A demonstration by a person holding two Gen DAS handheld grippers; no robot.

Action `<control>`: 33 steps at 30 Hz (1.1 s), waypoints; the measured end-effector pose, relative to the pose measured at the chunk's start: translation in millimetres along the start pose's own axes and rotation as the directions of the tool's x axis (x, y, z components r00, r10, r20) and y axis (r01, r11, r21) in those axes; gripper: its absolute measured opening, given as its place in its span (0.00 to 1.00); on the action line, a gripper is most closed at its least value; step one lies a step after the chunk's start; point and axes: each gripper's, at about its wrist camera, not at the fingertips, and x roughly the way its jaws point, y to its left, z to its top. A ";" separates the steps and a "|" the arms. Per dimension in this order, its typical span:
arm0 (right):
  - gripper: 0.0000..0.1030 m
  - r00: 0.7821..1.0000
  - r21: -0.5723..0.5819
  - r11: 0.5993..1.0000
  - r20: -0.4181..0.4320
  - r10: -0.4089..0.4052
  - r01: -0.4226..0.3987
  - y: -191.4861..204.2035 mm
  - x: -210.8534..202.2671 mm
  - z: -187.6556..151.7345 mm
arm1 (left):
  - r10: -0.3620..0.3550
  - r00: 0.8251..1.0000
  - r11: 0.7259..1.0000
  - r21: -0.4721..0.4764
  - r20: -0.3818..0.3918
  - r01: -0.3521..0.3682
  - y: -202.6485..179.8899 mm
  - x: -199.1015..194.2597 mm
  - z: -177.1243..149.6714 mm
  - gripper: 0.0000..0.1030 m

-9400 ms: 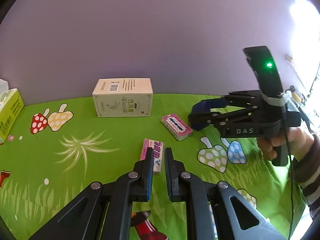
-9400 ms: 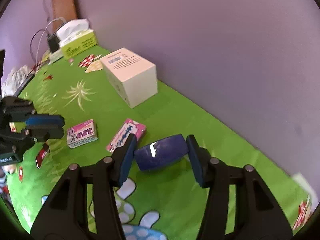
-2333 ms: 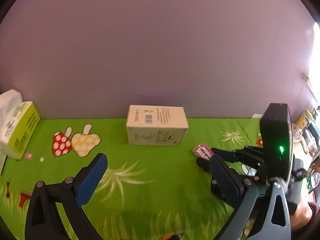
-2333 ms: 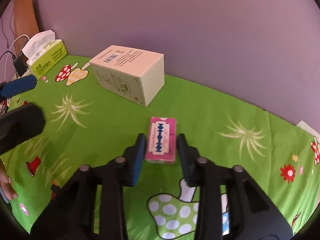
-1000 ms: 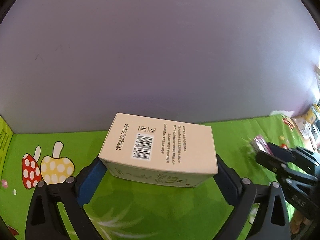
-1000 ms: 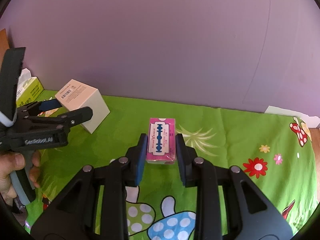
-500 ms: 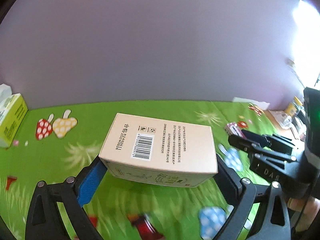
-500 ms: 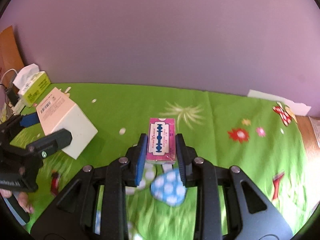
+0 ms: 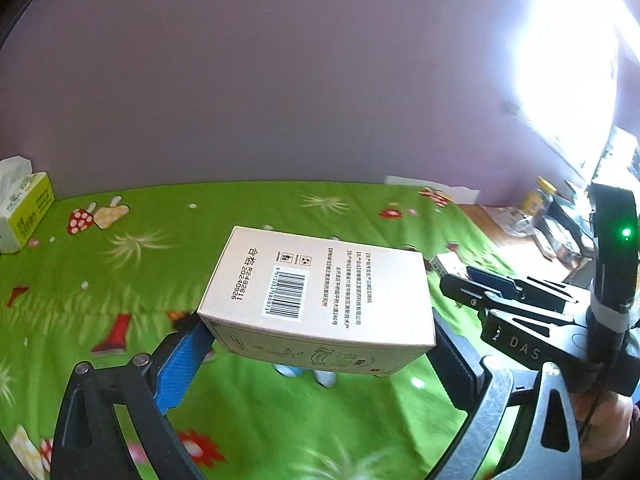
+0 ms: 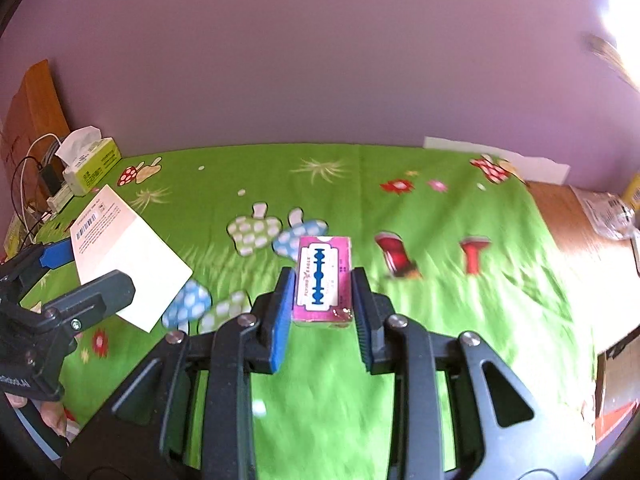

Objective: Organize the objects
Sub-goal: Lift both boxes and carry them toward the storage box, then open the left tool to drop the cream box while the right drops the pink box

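Far left, on the bench point(image 10: 400, 360): we note a tissue box point(image 10: 94, 162).
Left claw point(image 9: 316, 354): clamped on the cream carton point(image 9: 320, 296), held above the cloth.
Right claw point(image 10: 322, 300): we find it closed on the pink razor-blade box point(image 10: 324, 280), also raised.

R tool point(image 10: 322, 300) clamps pink razor-blade box point(image 10: 323, 280)

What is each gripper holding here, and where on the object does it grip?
Left gripper clamps the cream carton across its two short ends. Right gripper pinches the pink razor-blade box by its long side edges.
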 end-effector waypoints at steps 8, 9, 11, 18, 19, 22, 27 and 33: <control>0.31 1.000 0.033 0.999 0.008 -0.026 0.025 -14.9 -43.2 -42.8 | -0.025 0.999 1.000 0.002 0.025 0.025 -44.9 -32.7 -24.9 0.98; 0.31 1.000 0.035 0.999 0.007 -0.029 0.029 -17.5 -48.8 -47.3 | -0.034 0.999 0.999 0.005 0.026 0.034 -50.1 -35.6 -27.2 0.98; 0.31 0.999 0.046 0.998 0.005 -0.034 0.033 -24.4 -60.3 -56.2 | -0.044 0.999 0.999 0.007 0.033 0.043 -59.6 -41.6 -31.8 0.98; 0.31 0.998 0.088 0.994 0.009 -0.061 0.060 -51.3 -98.7 -88.3 | -0.083 0.996 0.995 0.051 0.041 0.081 -102.6 -59.1 -54.4 0.98; 0.31 0.997 0.090 0.994 0.011 -0.070 0.069 -54.8 -104.2 -91.9 | -0.092 0.995 0.994 0.062 0.037 0.089 -109.1 -59.6 -57.1 0.98; 0.31 0.995 0.110 0.989 0.016 -0.096 0.094 -67.8 -123.0 -103.6 | -0.112 0.993 0.989 0.098 0.027 0.109 -132.1 -62.4 -65.0 0.98; 0.31 0.992 0.158 0.980 0.013 -0.126 0.123 -88.0 -145.9 -128.1 | -0.145 0.989 0.977 0.161 0.015 0.141 -165.0 -63.6 -77.0 0.98; 0.31 0.984 0.206 0.963 0.002 -0.181 0.176 -116.1 -162.5 -151.7 | -0.177 0.984 0.961 0.214 -0.018 0.177 -197.2 -56.1 -94.4 0.98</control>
